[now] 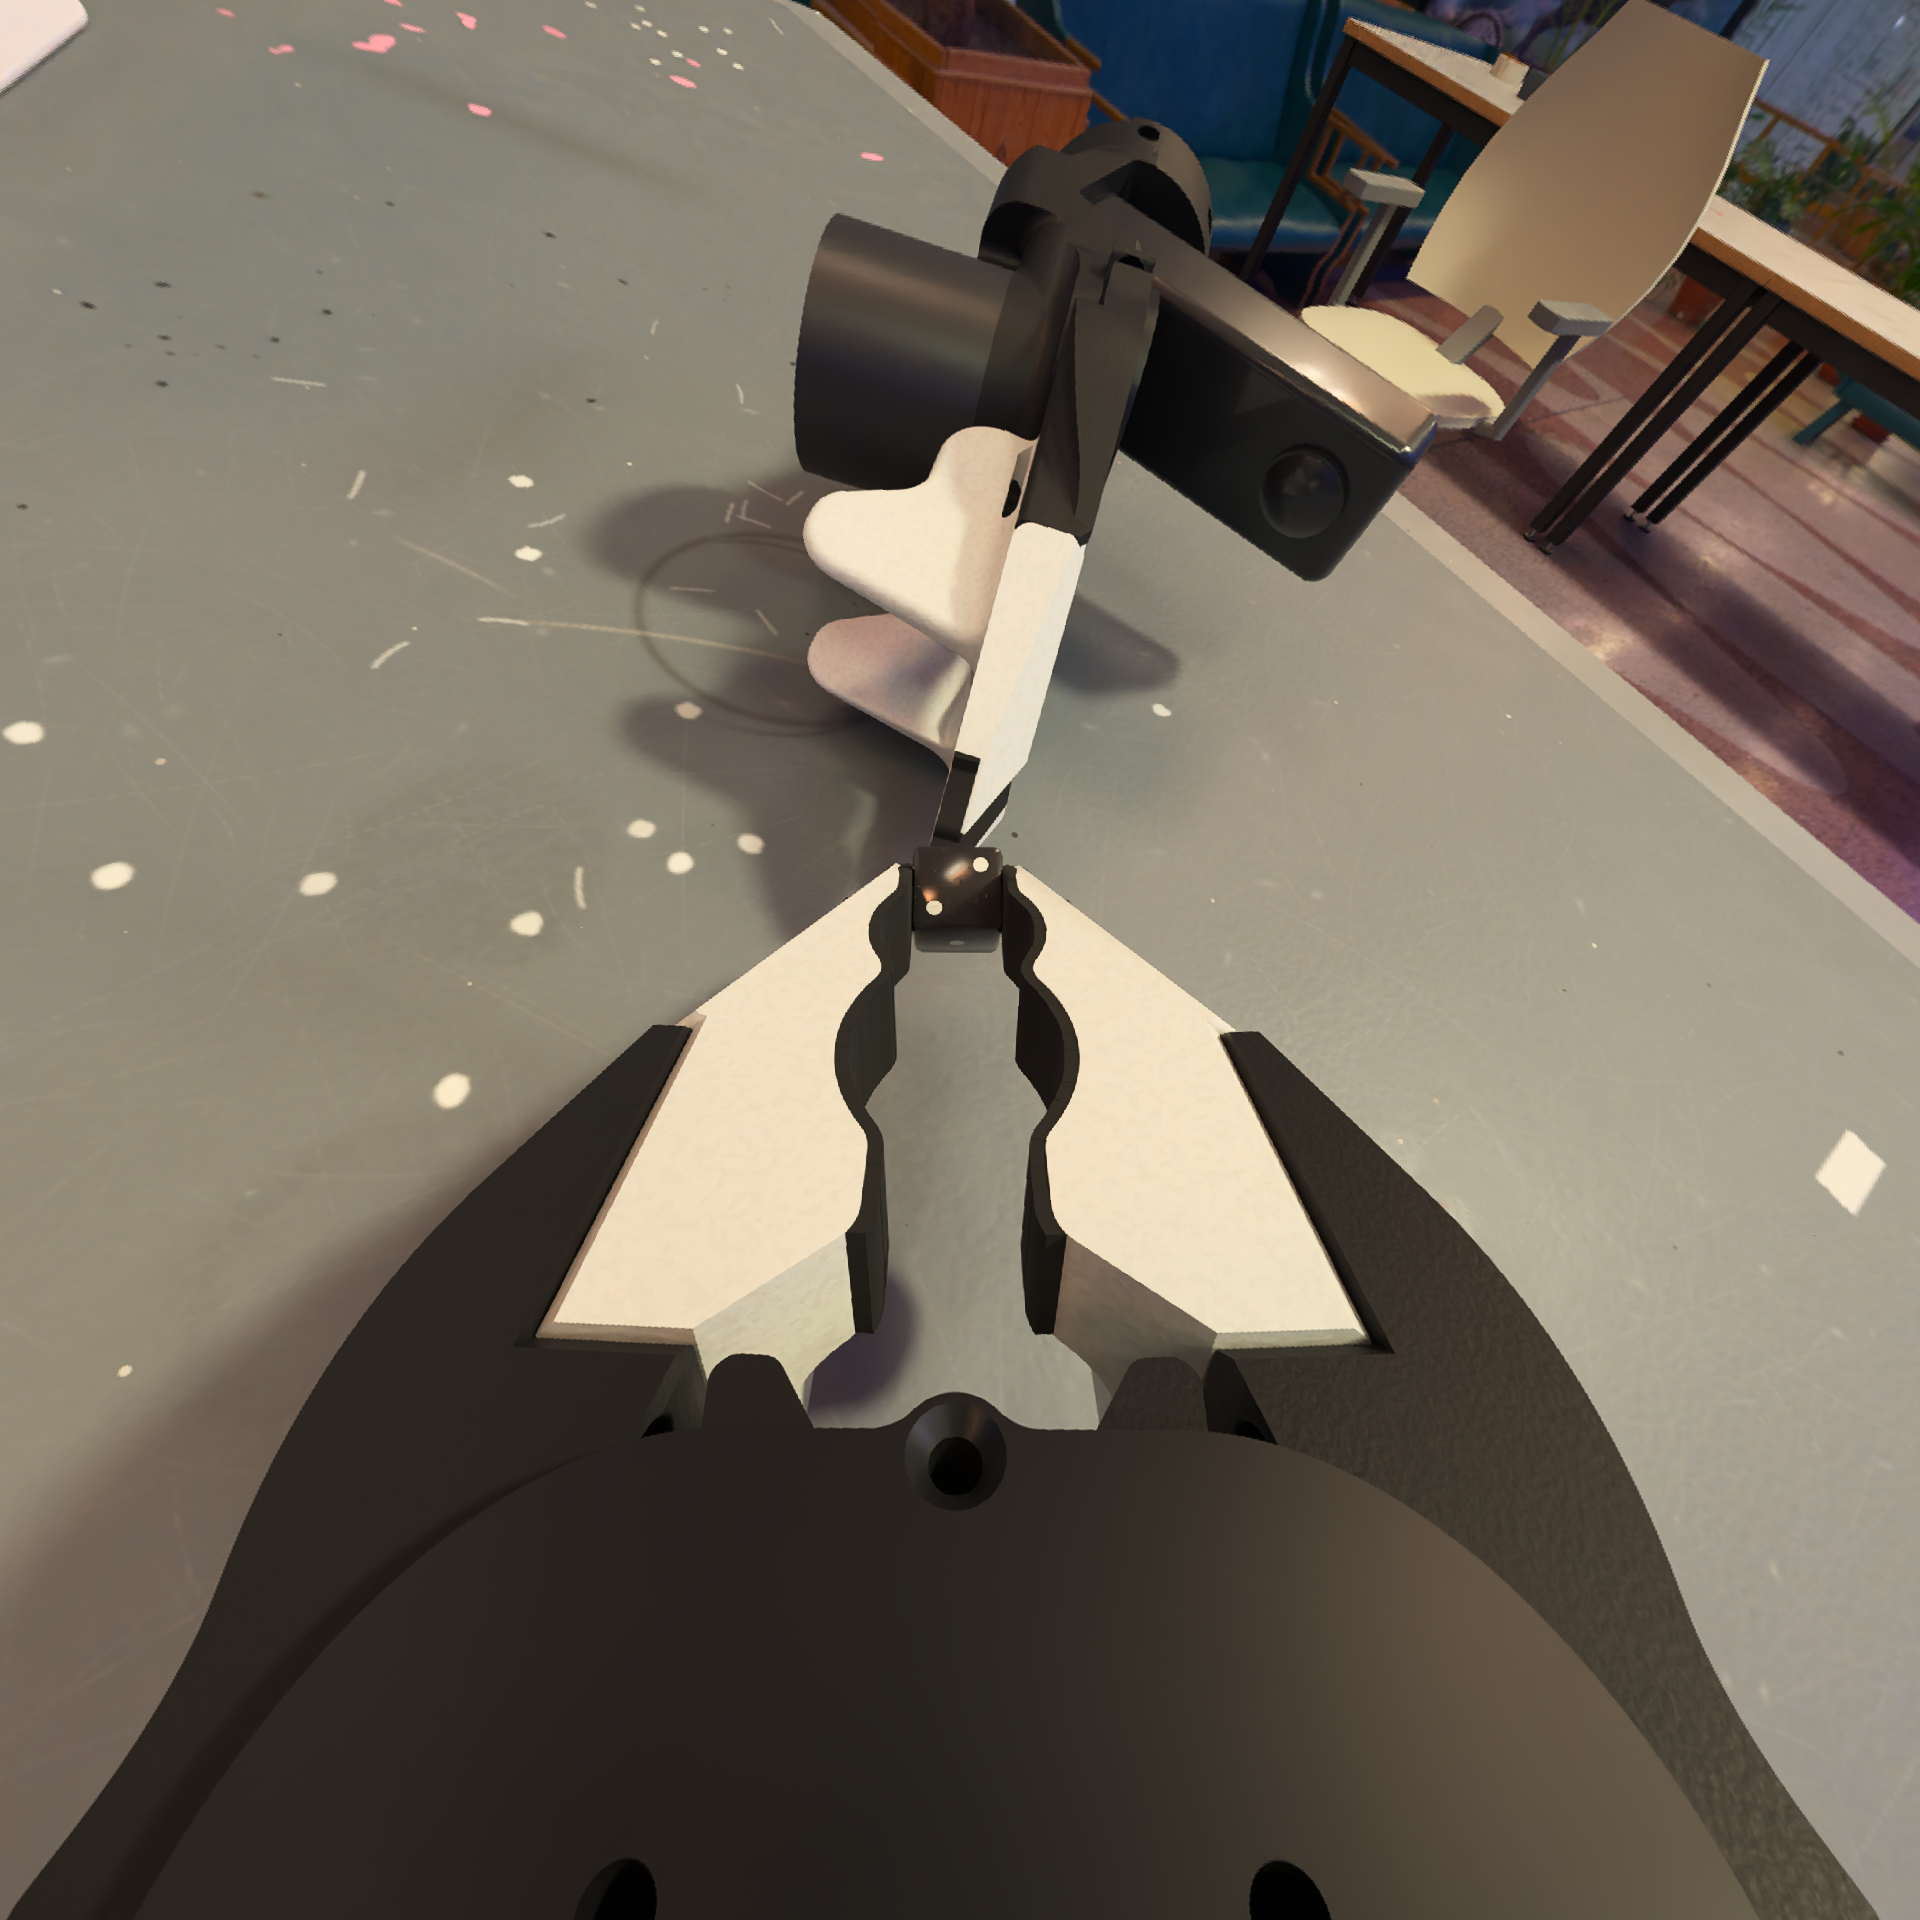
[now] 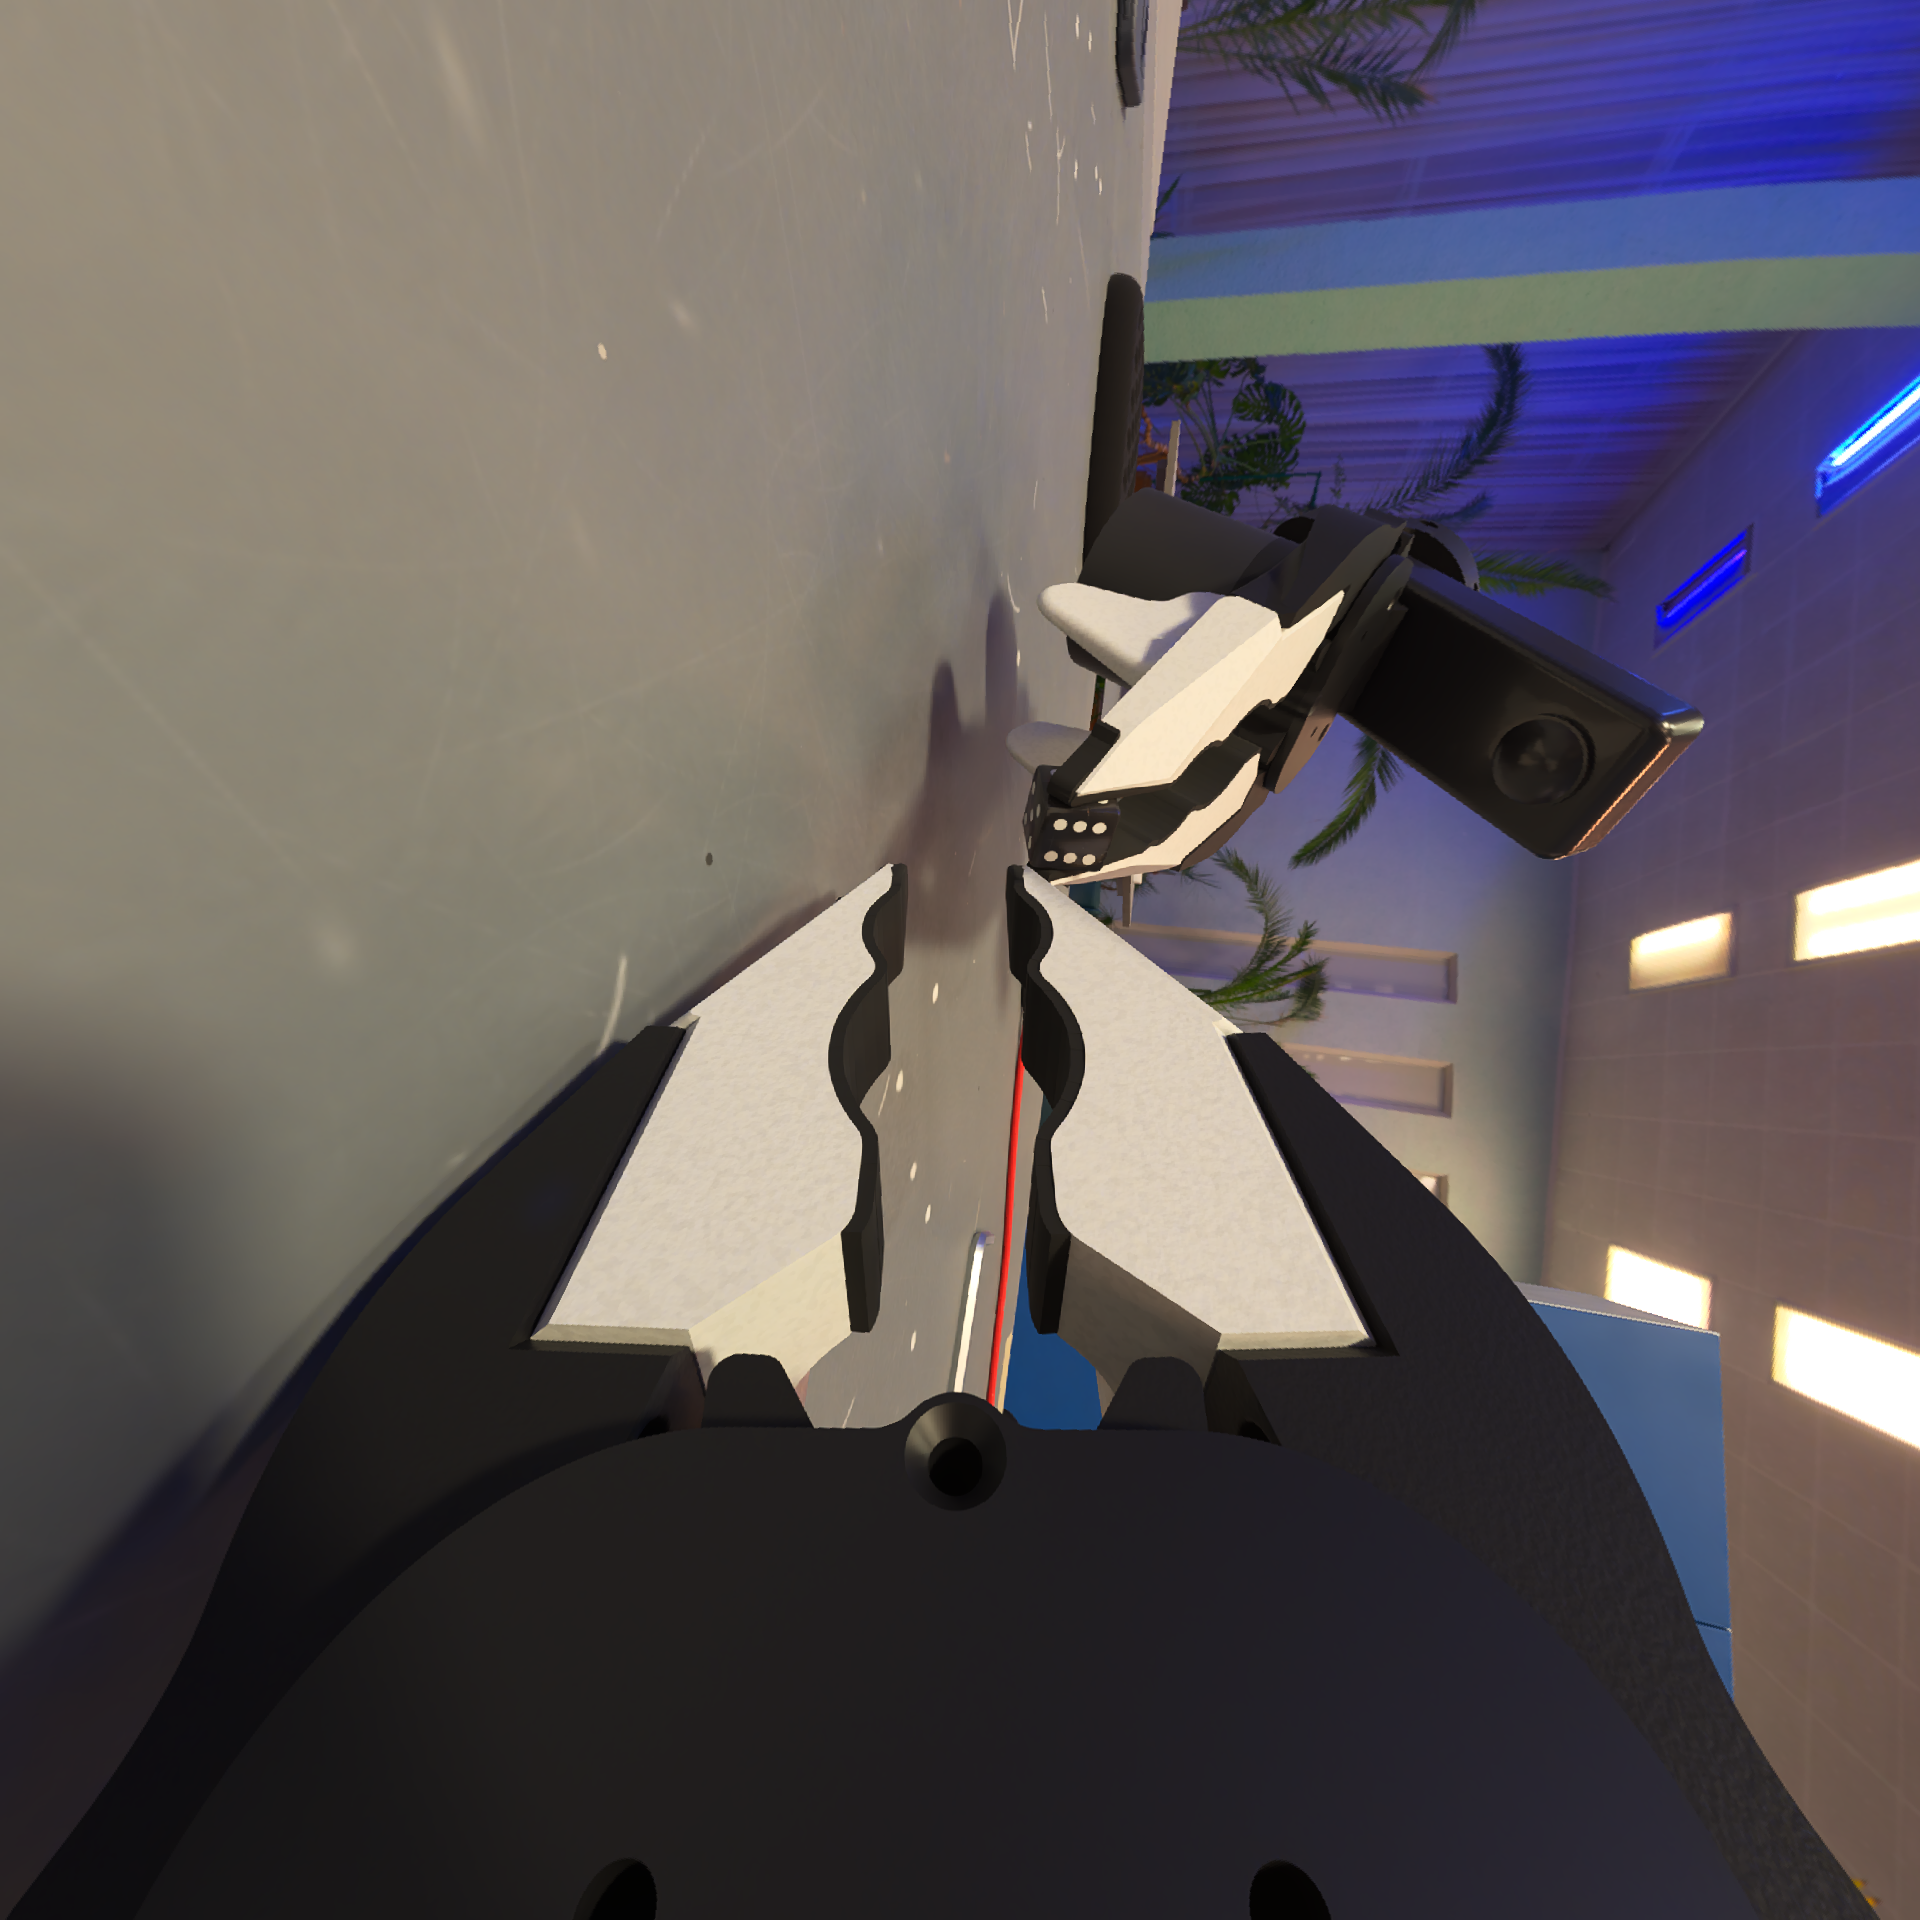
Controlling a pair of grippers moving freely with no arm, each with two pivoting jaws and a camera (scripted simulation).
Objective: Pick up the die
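Note:
A black die with white pips is pinched between the fingertips of my left gripper, low over the grey table. Whether the die touches the table I cannot tell. My right gripper points down at the die from the far side, its fingertips just beyond it and apart from it. In the right wrist view, my right gripper has a narrow gap between its fingers and nothing in it. The left gripper shows ahead with the die in its tips.
The table's surface is scratched and speckled with paint. Its right edge runs close by. Beyond it stand a cream chair, other tables and a wooden box. A dark flat round object lies farther along the table.

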